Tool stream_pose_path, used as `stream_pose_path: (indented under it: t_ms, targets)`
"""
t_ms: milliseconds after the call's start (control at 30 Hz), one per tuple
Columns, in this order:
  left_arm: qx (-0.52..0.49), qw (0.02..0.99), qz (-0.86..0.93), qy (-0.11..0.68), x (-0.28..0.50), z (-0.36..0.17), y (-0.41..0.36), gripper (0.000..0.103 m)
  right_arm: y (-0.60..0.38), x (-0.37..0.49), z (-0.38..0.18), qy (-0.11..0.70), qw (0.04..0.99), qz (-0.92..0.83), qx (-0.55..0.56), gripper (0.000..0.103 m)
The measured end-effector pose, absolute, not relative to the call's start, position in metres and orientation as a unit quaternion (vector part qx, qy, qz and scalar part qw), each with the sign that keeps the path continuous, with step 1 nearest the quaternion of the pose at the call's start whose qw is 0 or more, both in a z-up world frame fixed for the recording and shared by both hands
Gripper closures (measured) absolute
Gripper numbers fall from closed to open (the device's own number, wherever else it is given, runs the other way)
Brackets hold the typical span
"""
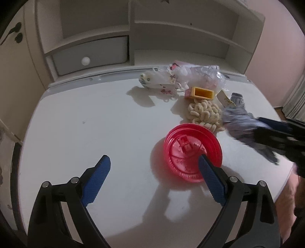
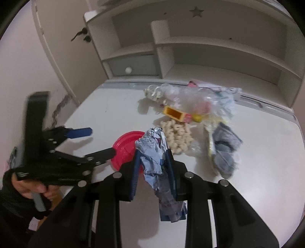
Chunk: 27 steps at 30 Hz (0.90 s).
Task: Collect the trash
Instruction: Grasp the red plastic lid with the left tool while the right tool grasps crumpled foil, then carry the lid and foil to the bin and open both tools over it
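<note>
Progress: early | right gripper (image 2: pixel 152 162) fingers pinched a crumpled pale-blue paper wrapper (image 2: pixel 154 152) above the white table (image 1: pixel 76 124) | left gripper (image 1: pixel 154 179) fingers wide, empty, over a red plastic lid (image 1: pixel 192 150) | we saw the other litter uncollected.

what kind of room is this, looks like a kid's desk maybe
Probably a bedroom, perhaps a child's: a white desk with a built-in shelf hutch bearing a star cutout, a small drawer with a round knob, and pink walls.

The left gripper (image 1: pixel 154 159) hangs open over the white desk (image 1: pixel 95 122), one finger crossing the red plastic lid (image 1: pixel 190 148) near its right edge.
</note>
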<state>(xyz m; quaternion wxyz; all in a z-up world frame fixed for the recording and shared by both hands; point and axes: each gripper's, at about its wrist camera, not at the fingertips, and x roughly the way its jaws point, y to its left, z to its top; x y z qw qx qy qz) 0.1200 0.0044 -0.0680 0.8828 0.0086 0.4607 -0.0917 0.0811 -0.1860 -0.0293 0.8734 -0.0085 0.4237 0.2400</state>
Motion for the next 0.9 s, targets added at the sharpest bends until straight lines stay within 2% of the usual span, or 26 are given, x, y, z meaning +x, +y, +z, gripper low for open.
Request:
stream_pose_path:
  t_ms: [67,200,333,367,400,500,767,900]
  targets:
    - [0.014,0.882,-0.094,0.462,0.126,-0.071,-0.002,0.014,-0.2,0.074,-0.025,0.42,0.878,0.23,0.005,0.076]
    - [0.022,0.875,-0.088,0.475,0.136,-0.082,-0.011,0.036,-0.226,0.061,-0.018,0.416,0.885,0.207,0.02,0.076]
    - [0.031,0.875,-0.082,0.477,0.138,-0.088,-0.018,0.062,-0.252,0.048,-0.015,0.413,0.892,0.181,0.034,0.076]
    - [0.03,0.875,-0.085,0.476,0.137,-0.087,-0.02,0.074,-0.258,0.044,-0.014,0.411,0.894,0.174,0.037,0.076]
    - [0.027,0.875,-0.086,0.476,0.137,-0.086,-0.021,0.082,-0.263,0.041,-0.014,0.41,0.895,0.169,0.04,0.076]
    - [0.027,0.878,-0.079,0.472,0.133,-0.079,-0.023,0.099,-0.282,0.029,-0.012,0.405,0.9,0.149,0.053,0.076]
    - [0.018,0.898,-0.087,0.43,0.117,-0.038,-0.05,0.1,-0.356,-0.015,-0.007,0.384,0.914,0.075,0.102,0.076]
    - [0.028,0.903,-0.133,0.407,0.104,-0.015,-0.096,0.1,-0.401,-0.043,-0.007,0.373,0.918,0.031,0.128,0.076]
